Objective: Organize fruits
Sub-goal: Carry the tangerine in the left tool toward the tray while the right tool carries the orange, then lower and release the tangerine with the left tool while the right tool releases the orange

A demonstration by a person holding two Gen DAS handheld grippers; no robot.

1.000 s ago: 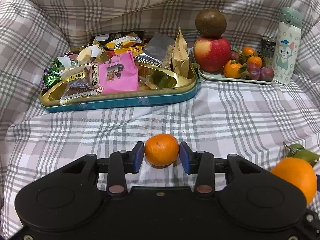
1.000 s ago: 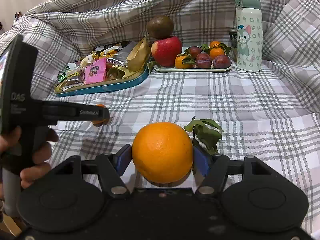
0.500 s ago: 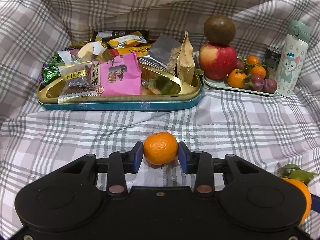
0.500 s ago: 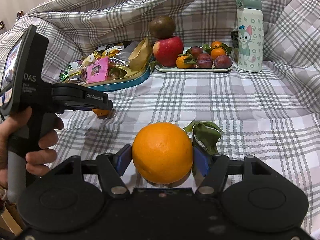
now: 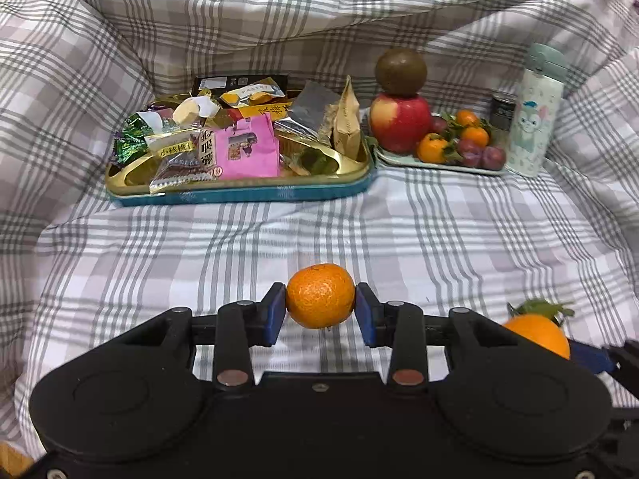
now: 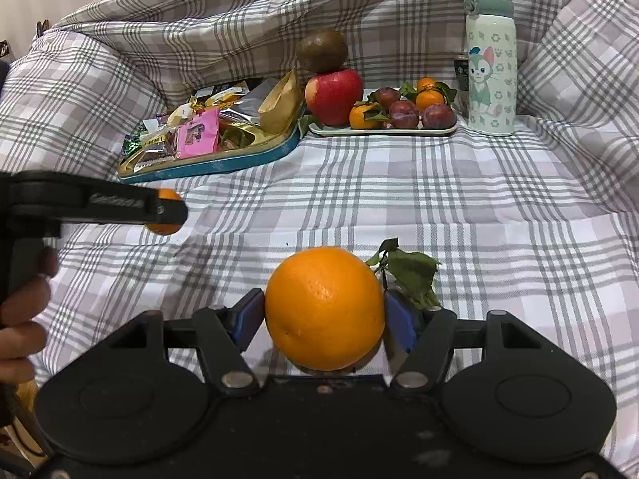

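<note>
Currently: left gripper (image 5: 320,308), fingers clamped on 1 mandarin (image 5: 320,295); right gripper (image 6: 324,315), fingers clamped on 1 leafy orange (image 6: 324,308). Both fruits sit well short of the fruit tray (image 6: 383,131), which lies beside the snack tin (image 5: 239,193).

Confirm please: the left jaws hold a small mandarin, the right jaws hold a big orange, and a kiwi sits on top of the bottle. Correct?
Not quite. The kiwi sits on top of the red apple, not the bottle; the right wrist view shows it. The mandarin and orange are held as you say.
</note>
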